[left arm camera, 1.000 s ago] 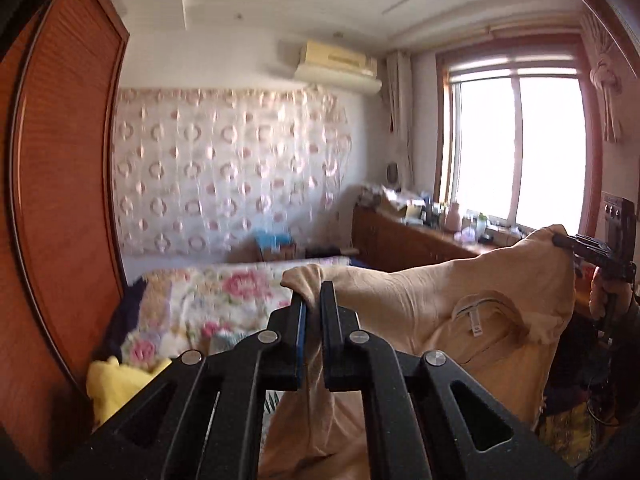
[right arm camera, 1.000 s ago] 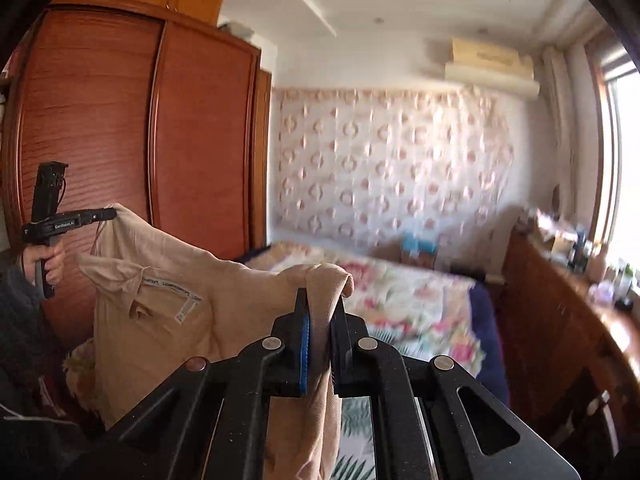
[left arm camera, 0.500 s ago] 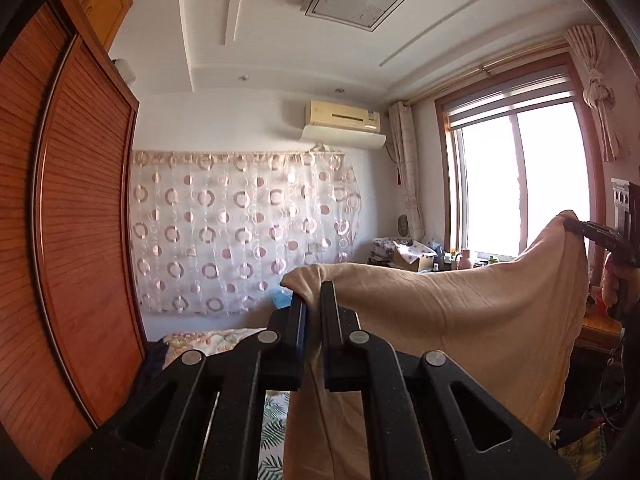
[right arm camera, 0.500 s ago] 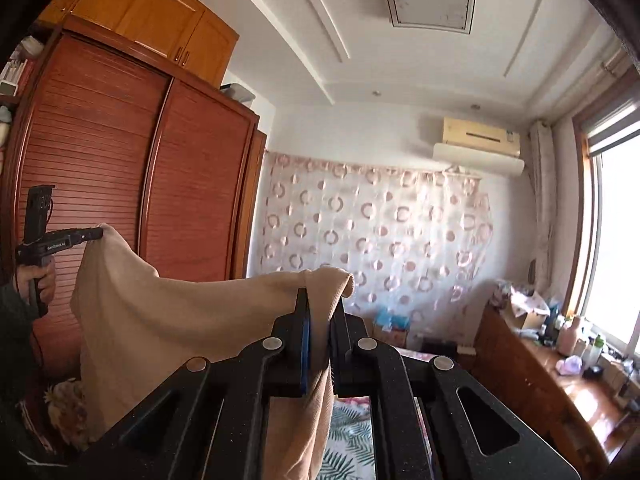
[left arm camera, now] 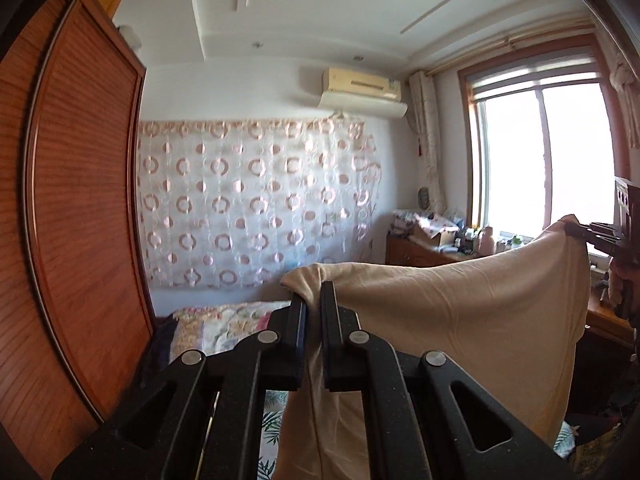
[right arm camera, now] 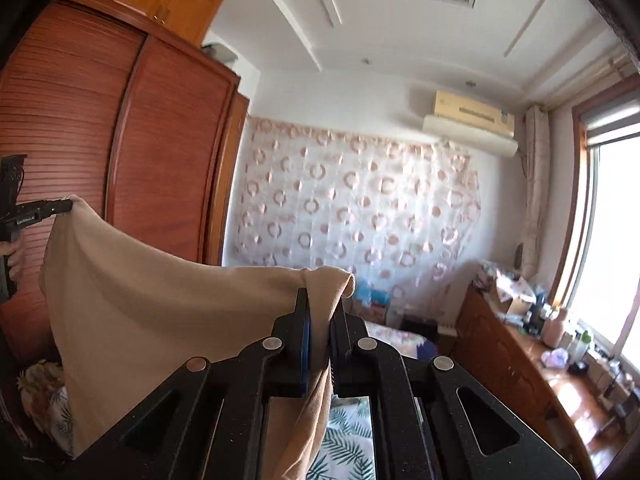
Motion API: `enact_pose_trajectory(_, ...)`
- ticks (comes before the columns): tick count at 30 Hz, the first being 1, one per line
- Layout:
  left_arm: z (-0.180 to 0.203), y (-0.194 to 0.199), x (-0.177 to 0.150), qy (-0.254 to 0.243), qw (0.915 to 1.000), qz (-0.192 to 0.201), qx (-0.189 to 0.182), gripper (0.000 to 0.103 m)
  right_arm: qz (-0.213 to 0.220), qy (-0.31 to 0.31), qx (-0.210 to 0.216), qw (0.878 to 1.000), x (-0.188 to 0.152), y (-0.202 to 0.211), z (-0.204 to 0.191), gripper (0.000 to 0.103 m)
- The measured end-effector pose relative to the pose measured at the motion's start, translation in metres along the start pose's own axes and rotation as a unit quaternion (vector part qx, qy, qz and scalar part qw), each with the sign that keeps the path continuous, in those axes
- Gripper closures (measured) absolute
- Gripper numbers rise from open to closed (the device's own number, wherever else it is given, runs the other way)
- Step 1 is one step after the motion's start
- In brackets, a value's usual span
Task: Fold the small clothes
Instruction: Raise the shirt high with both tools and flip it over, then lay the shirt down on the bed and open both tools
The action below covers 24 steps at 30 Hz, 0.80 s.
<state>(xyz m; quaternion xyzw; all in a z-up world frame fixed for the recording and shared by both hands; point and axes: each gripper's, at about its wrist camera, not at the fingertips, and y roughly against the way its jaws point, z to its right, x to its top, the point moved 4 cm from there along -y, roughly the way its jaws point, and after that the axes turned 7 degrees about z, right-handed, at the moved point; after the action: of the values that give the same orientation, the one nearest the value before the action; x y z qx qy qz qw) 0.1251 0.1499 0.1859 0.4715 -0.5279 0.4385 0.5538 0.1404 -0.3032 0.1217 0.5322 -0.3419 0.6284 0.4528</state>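
A beige garment (left arm camera: 460, 320) hangs in the air, stretched between two hand-held grippers. The left gripper (left arm camera: 314, 308) has its jaws clamped on one top corner of the cloth; a bunched fold pokes out just beyond the jaw tips, and the rest drops straight down between and below the jaws. The right gripper (right arm camera: 319, 312) is clamped on the other top corner in the same way, with a rolled edge of fabric curling past its tips. From each pair of jaws the top edge sags across to the other gripper, seen small at the far side of each view, gripped by a hand (right arm camera: 14, 256). Ahead of the jaws, well beyond the cloth, a patterned curtain (left arm camera: 256, 204) covers the back wall. Below the jaws lies a bed (left arm camera: 224, 324) with a floral cover. A wooden wardrobe (right arm camera: 120, 152) stands beside it.
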Motion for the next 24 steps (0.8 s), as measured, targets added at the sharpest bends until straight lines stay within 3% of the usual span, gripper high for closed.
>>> enact_pose_trajectory(7,-0.009,-0.093,-0.068,0.013,0.9977,-0.066,0.013,0.096,-0.059,-0.019,-0.004,0.998,-0.074,-0.102,0.005,0.096)
enact_pose_trajectory(14,-0.018,-0.179,-0.155,0.023,0.9875,-0.154,0.023,0.096,-0.153,-0.032,0.002,0.988,-0.131,-0.206,0.007,0.096)
enact_pose_trajectory(20,-0.022,-0.233,-0.21,0.027,0.9778,-0.206,0.027,0.096,-0.207,-0.048,0.002,0.977,-0.145,-0.284,0.019,0.096)
enact_pose_trajectory(24,-0.02,-0.253,-0.234,0.022,0.9728,-0.229,0.027,0.096,-0.233,-0.067,0.003,0.97,-0.136,-0.32,0.029,0.096)
